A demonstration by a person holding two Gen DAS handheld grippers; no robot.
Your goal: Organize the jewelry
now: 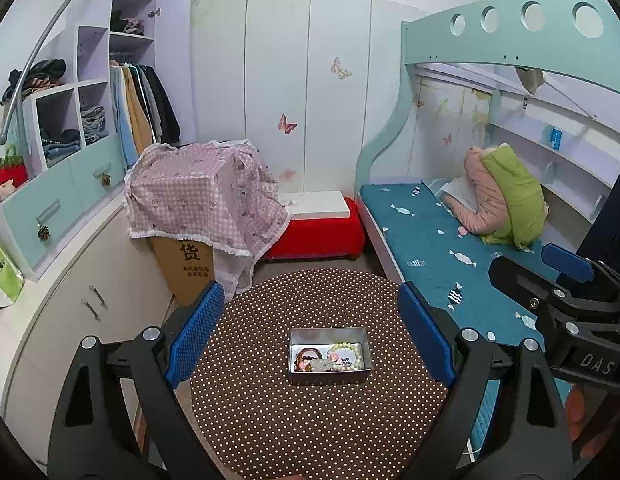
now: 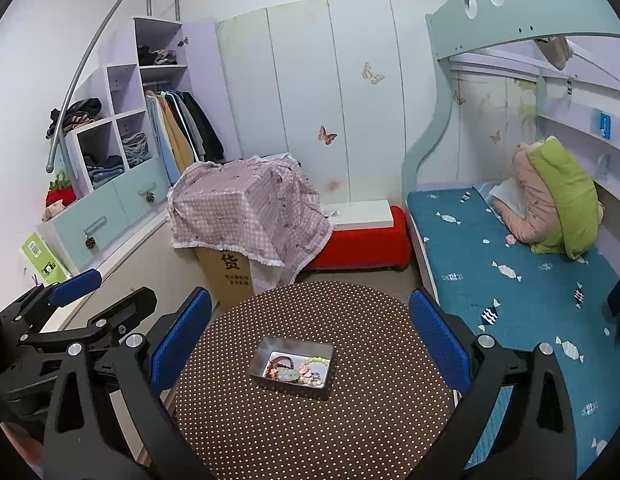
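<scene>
Tin box (image 1: pixel 329 356) of jewelry sits dead ahead of the left gripper (image 1: pixel 310 336) — long axis crosswise, nearer it. Both left and right gripper (image 2: pixel 310 340) gape wide — empty.

Bracelets (image 1: pixel 344 354) in tin (image 1: pixel 329 376), tin on table (image 1: pixel 310 432); bed (image 1: pixel 430 240) right.

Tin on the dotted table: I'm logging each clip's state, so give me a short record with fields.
surface: round table with brown polka-dot cover
container: open metal tin, near the middle
contents: pale green bead bracelet, dark red bracelet, smaller pieces heaped
left gripper: open, empty, short of the tin
right gripper: open, empty, short of the tin
</scene>
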